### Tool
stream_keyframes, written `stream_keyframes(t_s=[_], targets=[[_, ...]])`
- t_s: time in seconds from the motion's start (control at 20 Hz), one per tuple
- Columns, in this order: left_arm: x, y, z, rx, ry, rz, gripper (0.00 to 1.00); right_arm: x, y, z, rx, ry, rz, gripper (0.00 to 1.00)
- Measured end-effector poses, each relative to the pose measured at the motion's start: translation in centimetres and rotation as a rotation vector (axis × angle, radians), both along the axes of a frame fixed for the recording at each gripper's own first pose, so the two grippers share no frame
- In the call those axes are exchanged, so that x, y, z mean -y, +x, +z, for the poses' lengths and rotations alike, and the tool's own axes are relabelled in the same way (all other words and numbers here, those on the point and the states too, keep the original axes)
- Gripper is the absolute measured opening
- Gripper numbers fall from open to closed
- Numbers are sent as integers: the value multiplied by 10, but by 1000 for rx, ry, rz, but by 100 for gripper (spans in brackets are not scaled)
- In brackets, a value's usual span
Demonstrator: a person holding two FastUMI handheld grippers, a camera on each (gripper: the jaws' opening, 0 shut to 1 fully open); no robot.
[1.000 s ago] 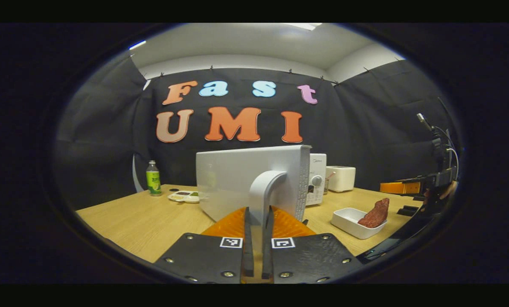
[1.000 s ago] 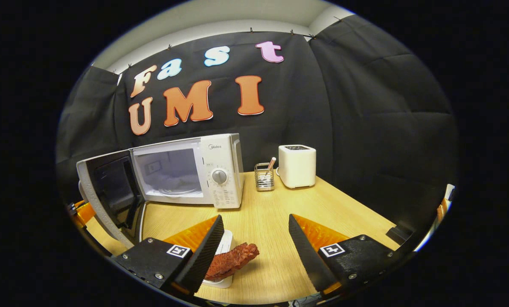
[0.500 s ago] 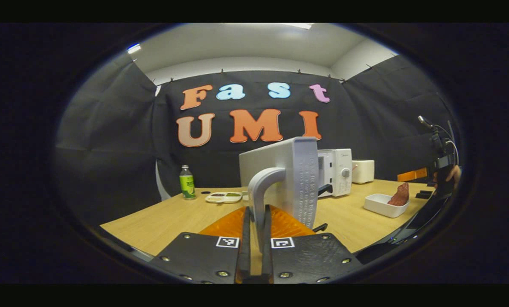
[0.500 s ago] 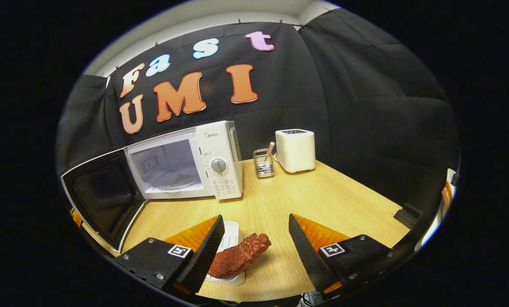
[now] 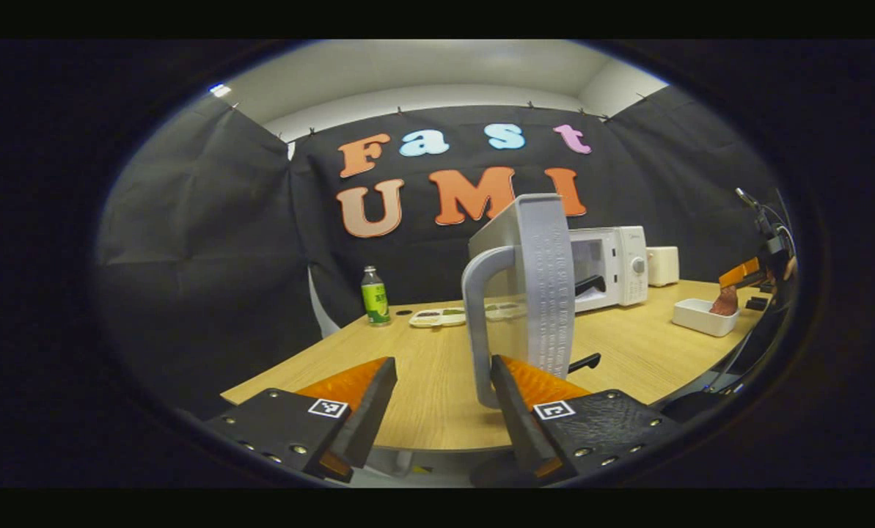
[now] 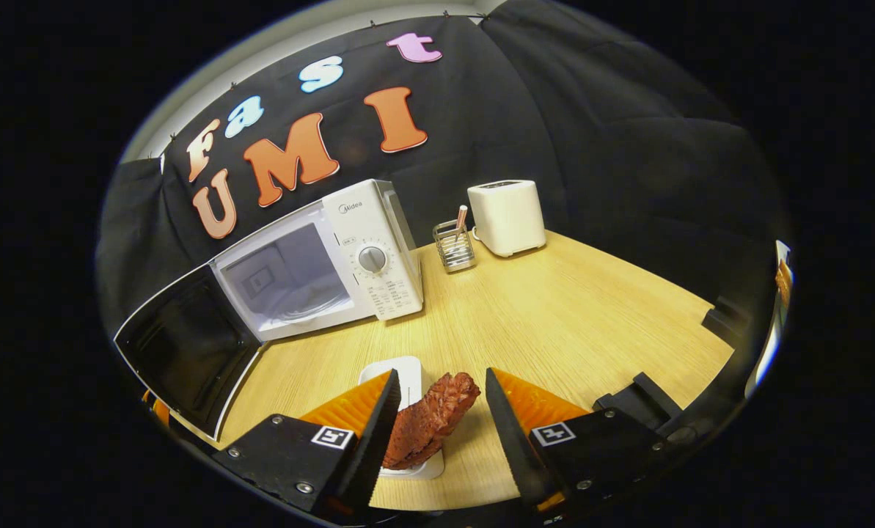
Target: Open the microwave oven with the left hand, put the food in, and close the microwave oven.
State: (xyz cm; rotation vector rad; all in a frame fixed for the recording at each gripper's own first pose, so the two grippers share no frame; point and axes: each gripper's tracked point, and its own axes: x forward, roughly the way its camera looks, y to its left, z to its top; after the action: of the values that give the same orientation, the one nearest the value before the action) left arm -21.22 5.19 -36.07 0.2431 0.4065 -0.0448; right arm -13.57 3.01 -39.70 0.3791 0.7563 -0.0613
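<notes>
Left gripper (image 5: pixel 437 400) fingers, clamped on the door handle (image 5: pixel 475 323) half a second ago, are now standing spread apart; the handle is sitting in the gap, close against the right finger, contact unclear. Microwave door (image 5: pixel 543 282) is swinging wide open, seen edge-on at 12 o'clock from the fingers in the left gripper view, perforated inner edge facing the camera. Microwave oven (image 6: pixel 334 253) is sitting at 10 o'clock in the right gripper view: white body, dial on the panel, cavity open and lit, glass turntable showing inside, dark door panel (image 6: pixel 184 348) hanging out at 9 o'clock.

Right gripper (image 6: pixel 437 418) is hovering with jaws spread around the food (image 6: pixel 430 418), not pressing on it. Food is a reddish-brown, rough-textured slab, leaning tilted out of a white rectangular tray (image 6: pixel 408 381) on the wooden table (image 6: pixel 576 308), lower end in the tray, upper end jutting toward 1 o'clock.

White toaster (image 6: pixel 507 216) and wire utensil holder (image 6: pixel 453 246) are standing at 12 o'clock past the oven. Green bottle (image 5: pixel 375 297) and a divided dish (image 5: pixel 437 317) are sitting at 11 o'clock in the left gripper view.
</notes>
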Motion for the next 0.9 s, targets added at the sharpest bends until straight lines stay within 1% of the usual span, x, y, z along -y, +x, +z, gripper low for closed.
stream_keyframes(t_s=[0.15, 0.2, 0.25, 0.3, 0.35, 0.4, 0.45, 0.55, 0.6, 0.65, 0.7, 0.8, 0.9], targets=[[-16, -7, 10, 1, 36, 20, 75, 3, -1, -6, -20, 18, -18, 65], [-22, -7, 14, 6, 33, 29, 75, 4, -2, -9, -29, 29, -26, 60], [-27, -7, 20, 13, 21, 39, 75, 3, -1, -10, -37, 45, -36, 57], [-32, -9, 25, 22, 6, 48, 75, 4, -2, -13, -46, 60, -48, 50], [-39, -7, 32, 34, -7, 63, 75, 3, -1, -14, -49, 86, -56, 48], [-44, -6, 38, 48, -21, 78, 75, 4, -1, -14, -54, 112, -67, 43], [-49, -4, 41, 62, -35, 90, 75, 4, -1, -15, -63, 144, -80, 41], [-52, 0, 45, 81, -74, 109, 75, 2, -1, -16, -81, 230, -121, 36], [-54, 3, 42, 86, -87, 121, 75, 3, 1, -15, -90, 290, -148, 31], [-54, 6, 37, 77, -101, 128, 77, 1, 2, -14, -97, 332, -169, 24], [-50, 8, 32, 66, -116, 122, 75, 0, 1, -14, -102, 348, -174, 21], [-45, 11, 26, 45, -120, 109, 75, -4, 3, -10, -98, 339, -161, 17], [-45, 20, 27, 47, -104, 108, 76, -4, 8, -1, -81, 301, -139, 16]])
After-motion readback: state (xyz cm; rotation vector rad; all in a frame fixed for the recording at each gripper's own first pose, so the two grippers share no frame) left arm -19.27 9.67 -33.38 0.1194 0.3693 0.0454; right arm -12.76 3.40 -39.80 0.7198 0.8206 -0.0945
